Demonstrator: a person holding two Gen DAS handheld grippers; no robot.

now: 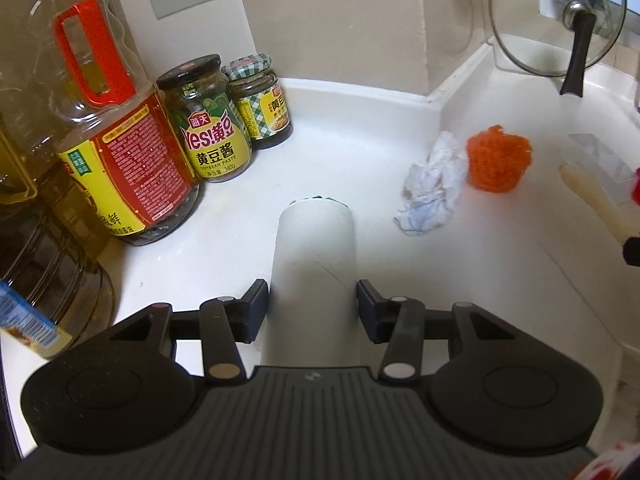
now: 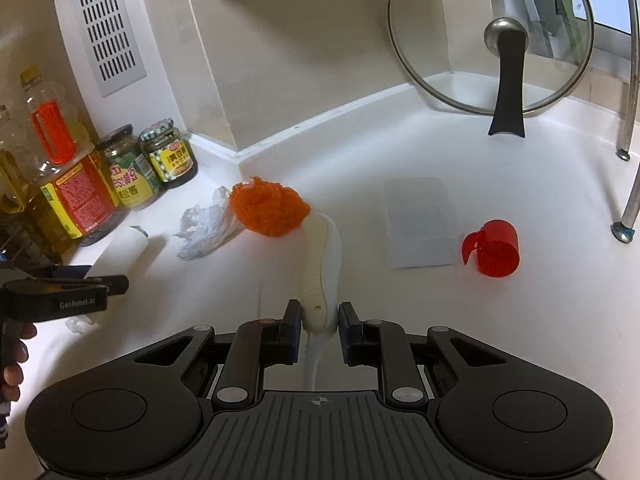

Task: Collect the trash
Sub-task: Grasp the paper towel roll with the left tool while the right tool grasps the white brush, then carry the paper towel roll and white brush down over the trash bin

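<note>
My left gripper [image 1: 312, 308] is shut on a white paper cup [image 1: 314, 272], held on its side over the white counter [image 1: 360, 152]; the cup also shows in the right wrist view [image 2: 124, 250]. A crumpled white tissue [image 1: 434, 184] lies ahead to the right, next to an orange scrubber head [image 1: 498, 158]. My right gripper [image 2: 319, 322] is shut on the cream-and-white handle [image 2: 320, 276] of that scrubber brush, whose orange head [image 2: 268, 208] rests against the tissue [image 2: 208, 228]. A red plastic cap [image 2: 494, 248] lies on its side to the right.
An oil bottle [image 1: 104, 120] and two sauce jars [image 1: 216, 120] stand at the left wall. A glass pan lid [image 2: 500, 40] leans in the back corner. A clear plastic box [image 2: 420, 220] lies on the counter. Metal rack legs [image 2: 628, 208] stand at far right.
</note>
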